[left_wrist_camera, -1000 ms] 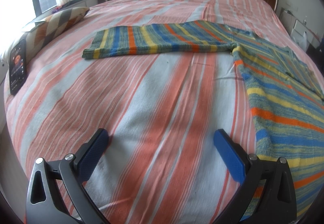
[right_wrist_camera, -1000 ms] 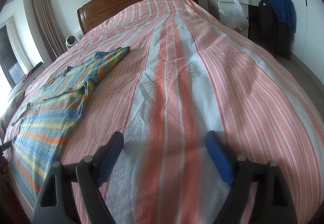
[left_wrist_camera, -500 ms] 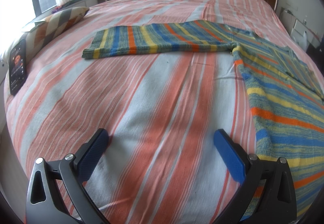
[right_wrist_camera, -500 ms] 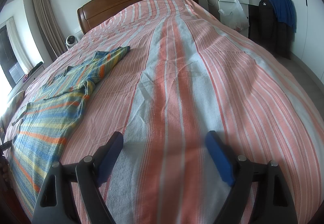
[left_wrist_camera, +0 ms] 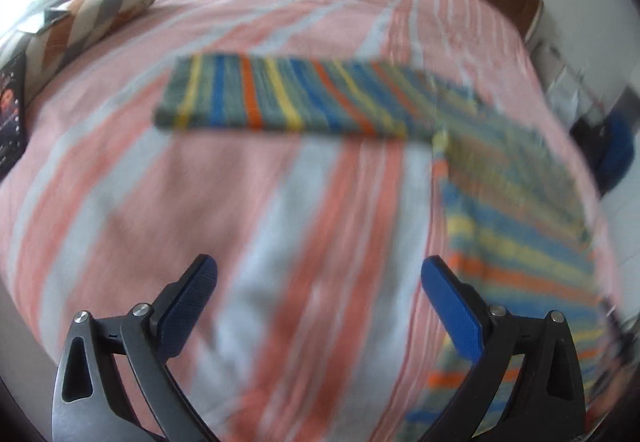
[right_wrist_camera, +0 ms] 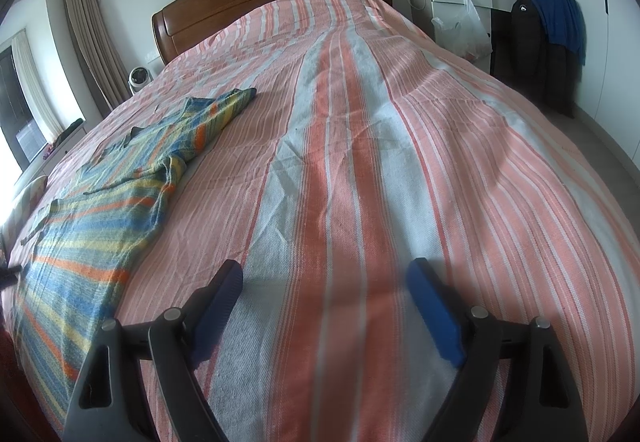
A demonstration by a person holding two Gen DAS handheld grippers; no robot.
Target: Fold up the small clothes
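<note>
Over the striped bedspread [right_wrist_camera: 360, 170], right gripper [right_wrist_camera: 324, 282] jaws spread, empty. Left gripper [left_wrist_camera: 320, 274] likewise wide, nothing between. Striped sweater [left_wrist_camera: 304, 98] lies flat ahead of the left, one sleeve stretched sideways; view blurred.

Left-wrist view blurs the striped sweater [left_wrist_camera: 304, 98]; its hem runs off-frame.

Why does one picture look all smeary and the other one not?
Left wrist view: motion blur smears the striped sweater and bedspread, and window glare whitens the left edge. Right wrist view: sharp, evenly lit. Both bulge from the fisheye lens.
</note>
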